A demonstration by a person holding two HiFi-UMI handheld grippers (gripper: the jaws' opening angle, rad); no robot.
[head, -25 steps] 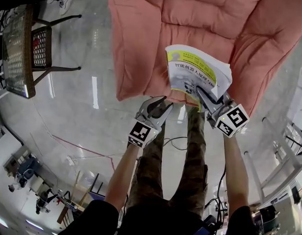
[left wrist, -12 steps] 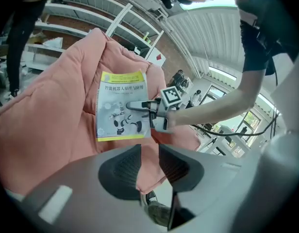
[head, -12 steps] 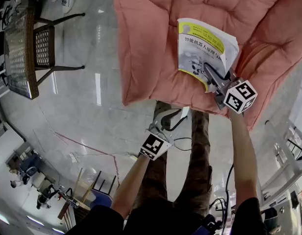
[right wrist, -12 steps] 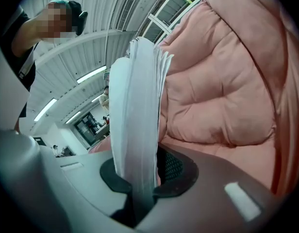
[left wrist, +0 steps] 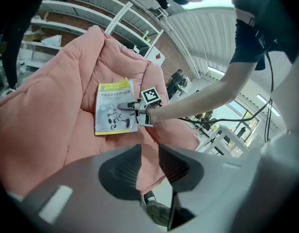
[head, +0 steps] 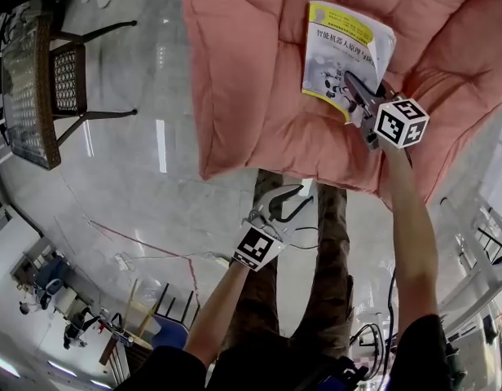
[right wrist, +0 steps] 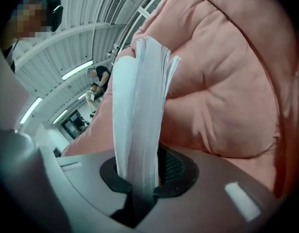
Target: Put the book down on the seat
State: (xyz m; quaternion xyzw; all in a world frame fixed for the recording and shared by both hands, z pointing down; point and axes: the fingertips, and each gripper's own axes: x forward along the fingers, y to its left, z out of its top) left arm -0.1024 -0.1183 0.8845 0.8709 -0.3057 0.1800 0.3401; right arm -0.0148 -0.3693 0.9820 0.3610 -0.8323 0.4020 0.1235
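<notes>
Right gripper [head: 351, 85] clamped on the book [head: 349, 49]. In the right gripper view both pads pinch the white page block [right wrist: 140, 106], and the pages fan out above the jaws.

- The grip sits at the book's near right corner. The book runs up and away from the gripper, long axis pointing toward the back of the seat.
- The book is over the middle of the pink seat cushion [head: 243, 72], cover up. It looks low over the fabric; I cannot tell whether it touches.
- Left gripper [head: 288, 204] hangs well short of the cushion's front edge, jaws apart, nothing between them. Its own view shows only cushion [left wrist: 52, 120] beyond the gap. The right one is clearly the nearer.
- Room: open cushion left of the book, and the raised padded side just beside the right gripper. The front edge lies well toward the person, so a straight drop should land safely.
</notes>
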